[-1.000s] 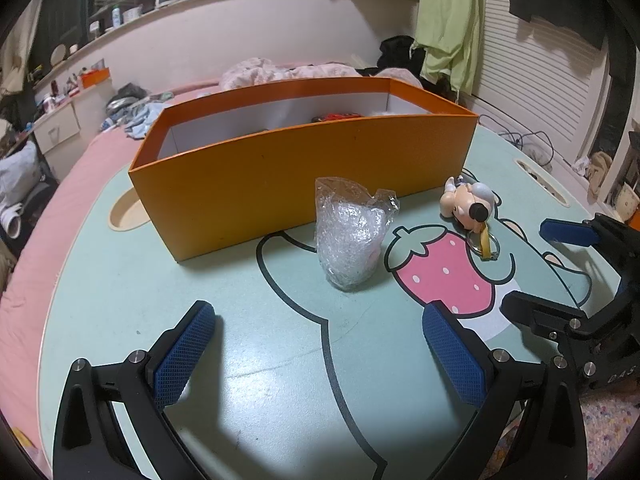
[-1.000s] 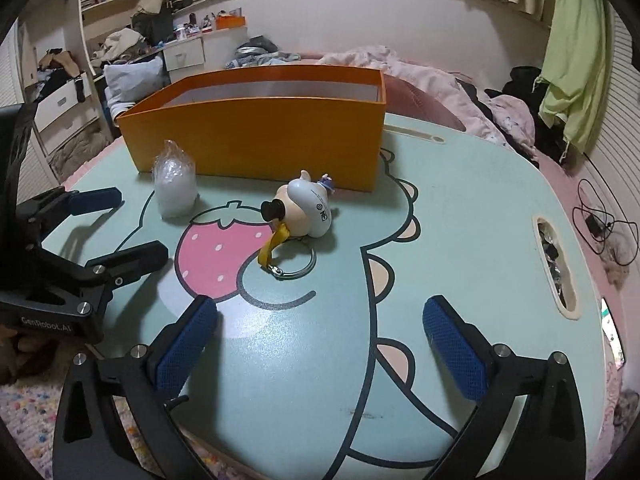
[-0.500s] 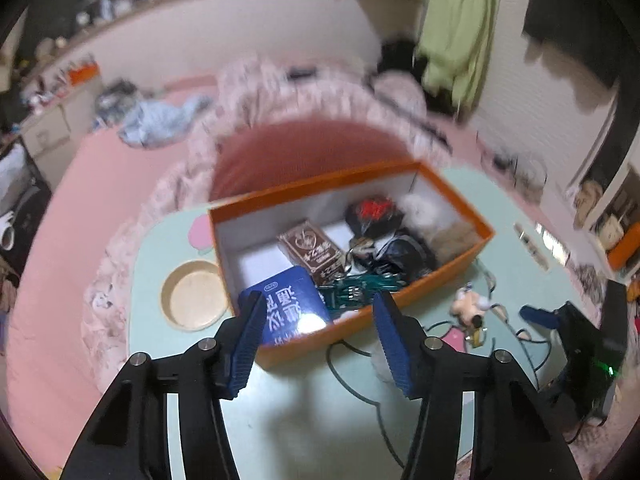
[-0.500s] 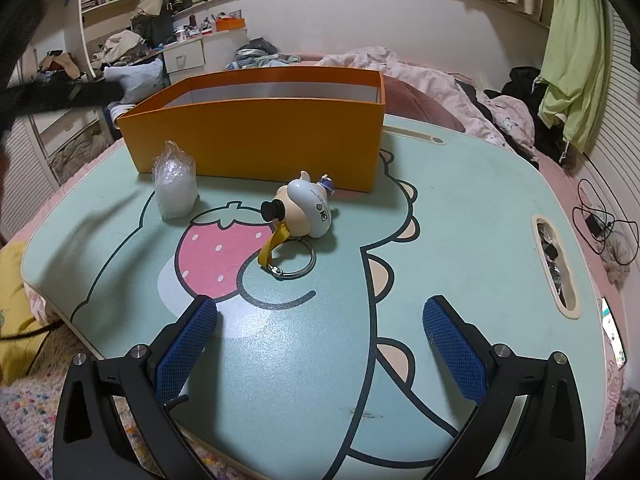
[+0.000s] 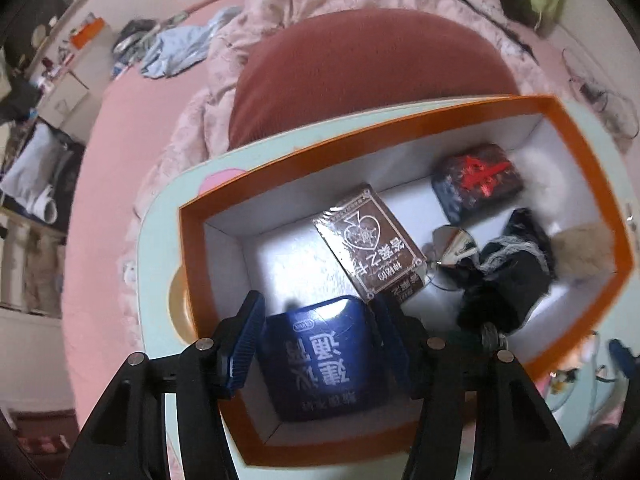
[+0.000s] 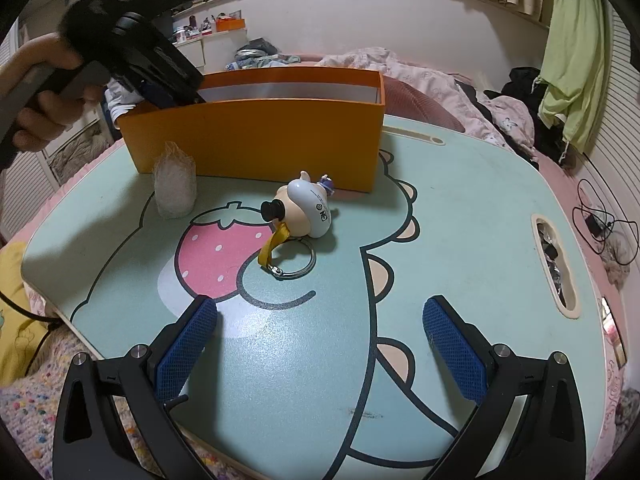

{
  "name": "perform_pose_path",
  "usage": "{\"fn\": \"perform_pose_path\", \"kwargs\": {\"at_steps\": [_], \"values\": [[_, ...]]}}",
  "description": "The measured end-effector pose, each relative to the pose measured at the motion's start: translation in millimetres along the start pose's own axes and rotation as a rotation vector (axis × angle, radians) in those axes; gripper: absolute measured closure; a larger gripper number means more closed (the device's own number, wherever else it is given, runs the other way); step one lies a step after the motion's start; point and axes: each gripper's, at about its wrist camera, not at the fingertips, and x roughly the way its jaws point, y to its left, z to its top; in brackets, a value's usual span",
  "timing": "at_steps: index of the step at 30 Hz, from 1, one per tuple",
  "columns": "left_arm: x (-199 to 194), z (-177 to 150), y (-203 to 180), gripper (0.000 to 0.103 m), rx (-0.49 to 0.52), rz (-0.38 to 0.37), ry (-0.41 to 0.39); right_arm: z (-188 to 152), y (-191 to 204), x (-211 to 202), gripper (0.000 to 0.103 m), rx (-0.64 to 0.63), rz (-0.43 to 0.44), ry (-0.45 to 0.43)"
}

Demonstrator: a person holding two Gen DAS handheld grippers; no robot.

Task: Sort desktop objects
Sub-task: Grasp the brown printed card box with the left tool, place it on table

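Note:
My left gripper (image 5: 320,336) reaches down into the orange box (image 5: 400,116) and its blue pads flank a dark blue tin (image 5: 324,360) with white characters, near the box's left end. I cannot tell if the pads press it. The box also holds a brown card pack (image 5: 370,242), a dark tin with red print (image 5: 476,182) and black fabric (image 5: 508,276). My right gripper (image 6: 320,344) is open and empty above the table's front. A duck keychain toy (image 6: 308,208) and a crinkled plastic bag (image 6: 175,186) lie before the orange box (image 6: 256,140).
The mint cartoon table (image 6: 460,208) has a slot (image 6: 554,256) at the right. A bed with pink bedding (image 5: 304,12) and a red cushion (image 5: 368,68) lies behind it. My left gripper's body and the hand (image 6: 132,52) lean over the box's left end.
My left gripper rose from the table front, swung over the box and went down into it, narrowing around the blue tin. My right gripper has not moved.

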Motion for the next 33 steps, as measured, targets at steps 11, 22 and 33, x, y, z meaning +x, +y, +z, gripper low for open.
{"fn": "perform_pose_path", "kwargs": {"at_steps": [11,22,33], "values": [[-13.6,14.9,29.9,0.047,-0.213,-0.252,-0.087,0.1,-2.9,-0.7,0.000,-0.001,-0.002,0.000],[19.3,30.6,-7.4,0.063,-0.159,-0.126,-0.044,-0.1,-2.2,-1.1,0.000,0.000,-0.003,0.000],[-73.8,-19.3,37.8,0.064,-0.230,-0.463,-0.392,-0.1,-2.2,-1.4,0.000,0.011,-0.008,-0.003]]}}
